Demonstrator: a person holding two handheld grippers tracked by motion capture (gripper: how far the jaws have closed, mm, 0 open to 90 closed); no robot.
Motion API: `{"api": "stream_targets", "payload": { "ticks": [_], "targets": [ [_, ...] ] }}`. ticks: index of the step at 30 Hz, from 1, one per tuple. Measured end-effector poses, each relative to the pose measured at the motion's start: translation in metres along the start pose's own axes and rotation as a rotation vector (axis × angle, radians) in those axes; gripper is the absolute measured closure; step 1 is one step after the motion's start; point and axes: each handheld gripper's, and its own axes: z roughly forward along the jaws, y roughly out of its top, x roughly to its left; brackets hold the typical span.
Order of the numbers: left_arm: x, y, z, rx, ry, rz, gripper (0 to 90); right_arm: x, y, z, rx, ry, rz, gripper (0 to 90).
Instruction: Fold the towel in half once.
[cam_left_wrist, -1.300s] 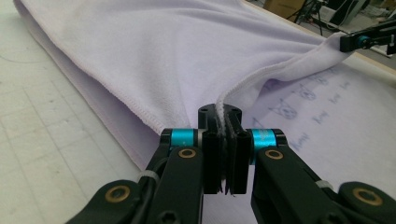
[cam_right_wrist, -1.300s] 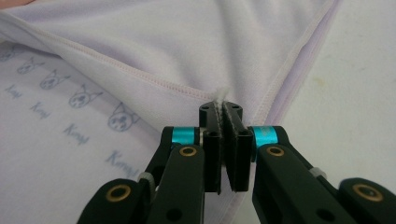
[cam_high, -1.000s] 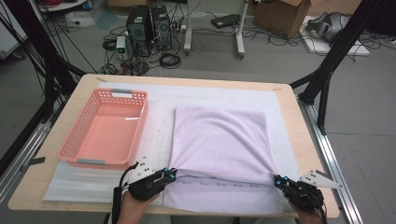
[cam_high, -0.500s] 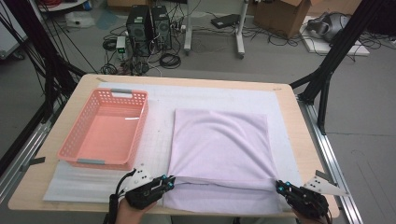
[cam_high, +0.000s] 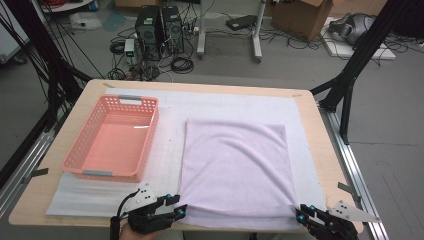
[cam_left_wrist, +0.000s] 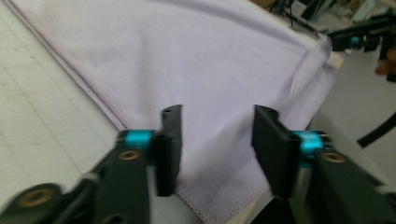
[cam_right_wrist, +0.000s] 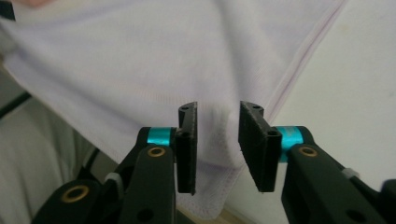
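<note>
A pale lilac towel (cam_high: 235, 170) lies flat on the white mat (cam_high: 225, 102), its near edge at the table's front. My left gripper (cam_high: 177, 206) sits at the towel's near-left corner. In the left gripper view that gripper (cam_left_wrist: 217, 116) has just been opening, its jaws apart over the towel (cam_left_wrist: 210, 51) without pressing it. My right gripper (cam_high: 301, 214) is at the near-right corner. In the right gripper view it (cam_right_wrist: 217, 109) has also just been opening, and a loose hump of towel (cam_right_wrist: 140, 60) rises between the jaws untouched.
An empty pink basket (cam_high: 80, 137) stands on the mat to the left of the towel. The wooden table (cam_high: 325, 165) ends just behind both grippers. The right gripper (cam_left_wrist: 359, 35) appears far off in the left gripper view. Cables, computers and boxes lie on the floor beyond.
Both grippers have drawn back toward the table's front edge, pulling the towel's near edge with them. Their jaws, shut on the corners before, now stand apart.
</note>
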Motion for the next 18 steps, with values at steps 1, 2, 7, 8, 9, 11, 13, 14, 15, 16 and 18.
{"api": "stream_targets", "payload": {
  "ticks": [1, 2, 7, 8, 9, 11, 13, 14, 15, 16, 18],
  "targets": [
    [0.001, 0.002, -0.002, -0.022, 0.008, -0.004, 47.7, -0.002, 0.002, -0.004, -0.032, -0.003, 0.008, 63.7],
    [0.002, 0.003, -0.002, -0.033, 0.01, -0.008, 46.3, -0.003, 0.004, -0.006, -0.055, -0.008, 0.021, 62.6],
    [0.005, 0.0, 0.008, 0.026, 0.058, -0.004, 46.4, -0.004, 0.008, 0.005, -0.046, -0.014, 0.019, 60.8],
    [0.006, 0.0, 0.011, 0.045, 0.065, -0.001, 46.5, -0.002, 0.008, 0.009, -0.03, -0.013, 0.013, 61.4],
    [0.007, -0.001, 0.015, 0.06, 0.072, -0.003, 46.6, -0.001, 0.009, 0.014, -0.016, -0.001, 0.004, 63.6],
    [0.006, -0.003, 0.021, 0.098, 0.082, 0.005, 49.4, 0.002, 0.008, 0.021, 0.025, 0.013, -0.042, 71.4],
    [0.003, -0.006, 0.026, 0.152, 0.091, 0.029, 56.7, 0.002, 0.006, 0.025, 0.068, 0.039, -0.073, 75.2],
    [0.0, -0.008, 0.028, 0.173, 0.095, 0.044, 61.5, 0.002, 0.003, 0.025, 0.089, 0.048, -0.082, 76.7],
    [-0.002, -0.01, 0.029, 0.179, 0.108, 0.06, 65.1, 0.002, 0.001, 0.024, 0.102, 0.054, -0.087, 77.8],
    [-0.004, -0.011, 0.029, 0.185, 0.132, 0.089, 70.0, 0.001, -0.001, 0.023, 0.111, 0.062, -0.085, 82.2],
    [-0.005, -0.009, 0.027, 0.189, 0.159, 0.092, 83.7, 0.001, -0.002, 0.019, 0.112, 0.065, -0.09, 85.0]
  ]
}}
